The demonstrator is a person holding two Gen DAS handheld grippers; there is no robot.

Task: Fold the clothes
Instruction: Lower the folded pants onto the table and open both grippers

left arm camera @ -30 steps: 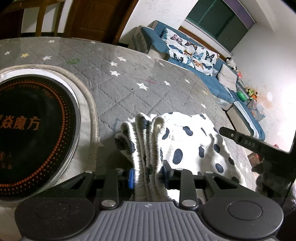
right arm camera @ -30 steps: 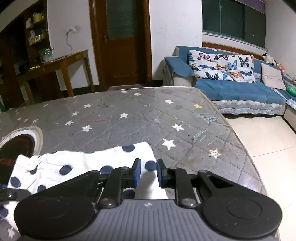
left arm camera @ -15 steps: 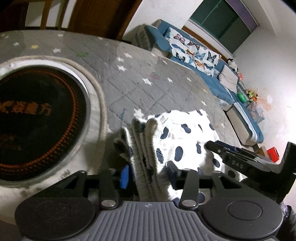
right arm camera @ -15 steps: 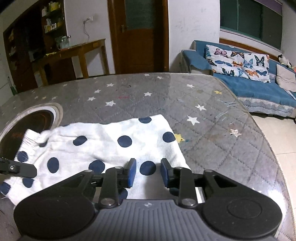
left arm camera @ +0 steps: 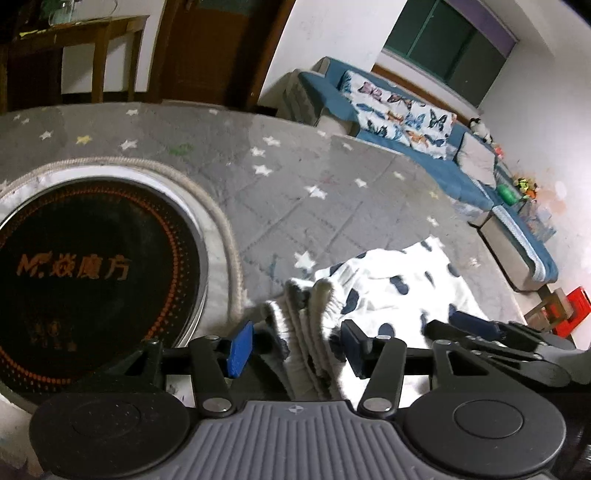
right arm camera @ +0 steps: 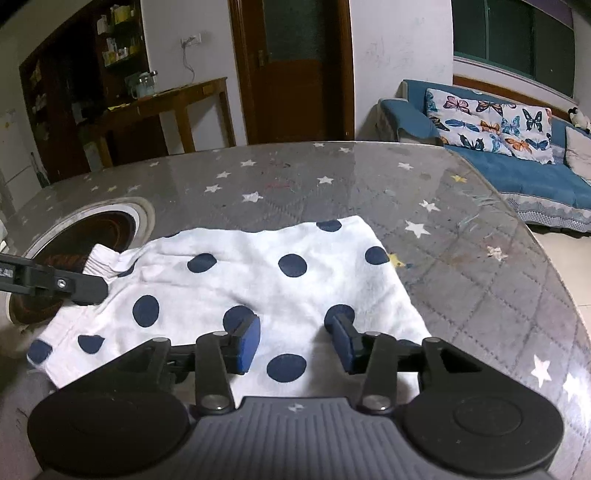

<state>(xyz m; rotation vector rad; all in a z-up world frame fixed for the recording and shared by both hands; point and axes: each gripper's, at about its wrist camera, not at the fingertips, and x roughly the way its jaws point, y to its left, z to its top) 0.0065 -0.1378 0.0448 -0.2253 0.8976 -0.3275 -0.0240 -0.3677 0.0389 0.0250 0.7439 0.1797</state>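
On the desk [right arm camera: 461,266] near its right edge, both the left hand-held gripper [left arm camera: 295,345] and right hand-held gripper [right arm camera: 293,341] are opening over the spotted garment [right arm camera: 258,280] (its gathered waistband apparently untouched between the left pads).

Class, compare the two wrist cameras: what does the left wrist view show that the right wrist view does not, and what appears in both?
Only the left wrist view shows the orange lettering on the black round cooktop, the garment's bunched elastic waistband between the opening left gripper, and a red crate.

Only the right wrist view shows the wall shelves and the garment's flat far edge.

Both show the polka-dot garment, star-patterned table, blue sofa and the opening right gripper.
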